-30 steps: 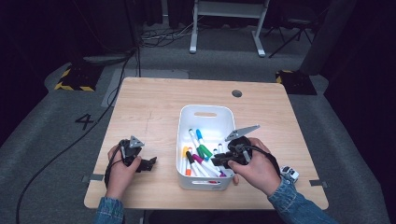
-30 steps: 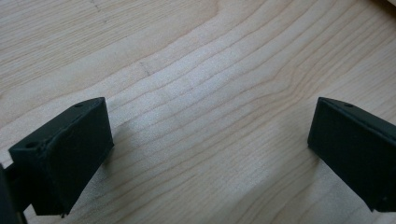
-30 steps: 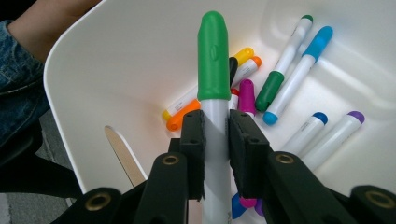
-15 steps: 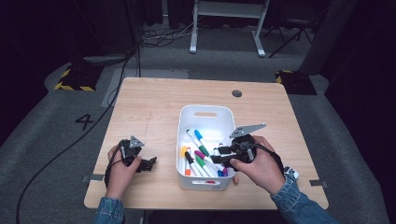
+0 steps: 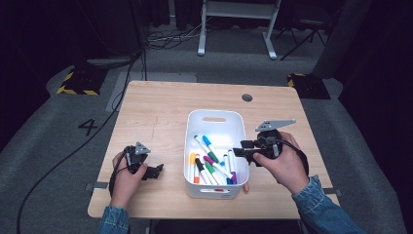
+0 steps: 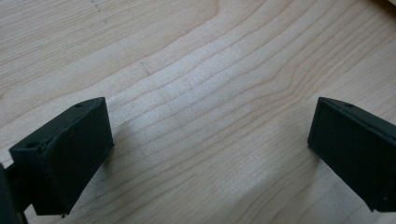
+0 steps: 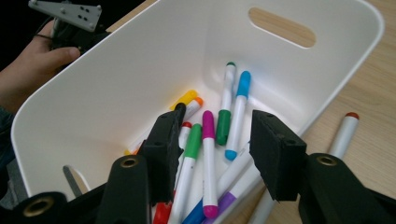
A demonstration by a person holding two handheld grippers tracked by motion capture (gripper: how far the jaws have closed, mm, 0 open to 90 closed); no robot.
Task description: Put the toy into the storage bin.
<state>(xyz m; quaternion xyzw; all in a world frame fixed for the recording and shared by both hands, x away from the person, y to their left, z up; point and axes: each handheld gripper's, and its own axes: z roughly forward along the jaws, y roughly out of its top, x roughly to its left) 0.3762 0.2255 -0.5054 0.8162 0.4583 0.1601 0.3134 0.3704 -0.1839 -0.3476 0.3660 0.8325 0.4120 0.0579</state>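
Observation:
A white bin (image 5: 214, 118) stands mid-table with several coloured markers (image 5: 210, 165) lying in it. My right gripper (image 5: 237, 152) hovers at the bin's right rim and points left over the markers. Its jaws have just been opening from shut, then eased in slightly, and nothing is pressed between them. In the right gripper view the right gripper (image 7: 218, 145) is open above a magenta-capped marker (image 7: 208, 158) and a green one (image 7: 189, 154) resting in the bin (image 7: 116, 79). My left gripper (image 5: 157, 171) rests on the table left of the bin. It is open over bare wood (image 6: 210, 149).
An orange-capped marker (image 5: 245, 186) lies on the table outside the bin's near right corner and is also in the right gripper view (image 7: 343, 133). A dark round grommet (image 5: 247, 97) sits at the far side of the wooden table (image 5: 156, 112). Floor and cables lie beyond.
My right hand has drawn back to the right and slightly up, from over the markers toward the bin's right rim, and its jaws have parted. The left hand has stayed put.

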